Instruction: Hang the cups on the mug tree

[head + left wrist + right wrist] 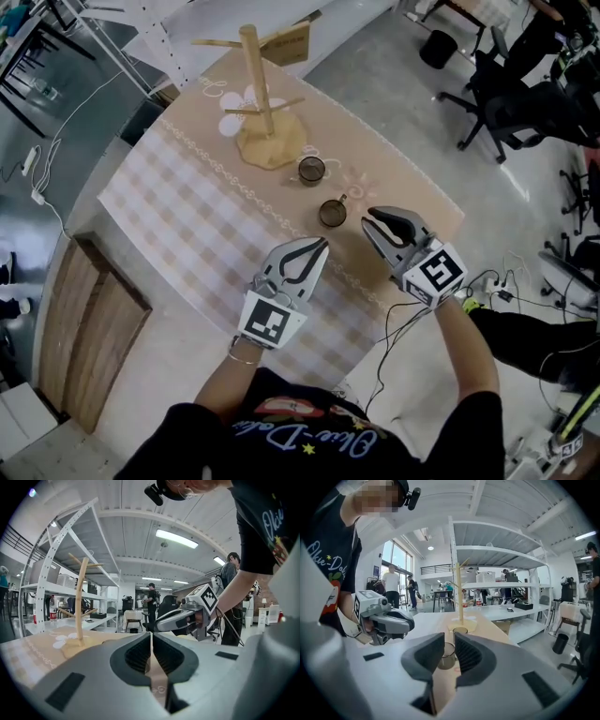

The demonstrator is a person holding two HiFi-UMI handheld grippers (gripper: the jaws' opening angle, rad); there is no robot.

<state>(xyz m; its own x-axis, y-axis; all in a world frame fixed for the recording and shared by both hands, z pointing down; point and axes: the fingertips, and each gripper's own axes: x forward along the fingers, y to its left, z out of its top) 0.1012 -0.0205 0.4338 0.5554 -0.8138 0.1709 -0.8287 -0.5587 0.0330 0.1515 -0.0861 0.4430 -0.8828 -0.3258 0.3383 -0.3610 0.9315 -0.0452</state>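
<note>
On the worktop [187, 216], two small cups stand upright on a cloth of soft tan and white squares. Near the middle, the near cup [332, 212] is round, dark and see-through like smoky glass, with a little handle on its side. Behind it the far cup [311, 170] looks much the same. It stands apart from the near cup, just beside the foot of the mug tree [255, 75].

That mug tree is made of pale wood. It has one straight round pole, thin pegs sticking out at a slant, and a flat foot with a wavy edge. White flower shapes are printed on the cloth next to the foot.

Close to the near cup is the right claw [370, 221]. It is smooth grey plastic with black ridged pads, and a cube with black and white squares sits on its back. Its two sides are spread a little. In the right gripper view the near cup [447, 657] shows in the gap of the right claw [450, 651], but the pads do not touch it.

Beside it, a bit nearer the person, is the left claw [323, 244]. It has the same grey shape and the same kind of cube. In the left gripper view the left claw [151, 641] is pressed together, with nothing in it

Past the worktop lie a grey floor and white metal shelves
</note>
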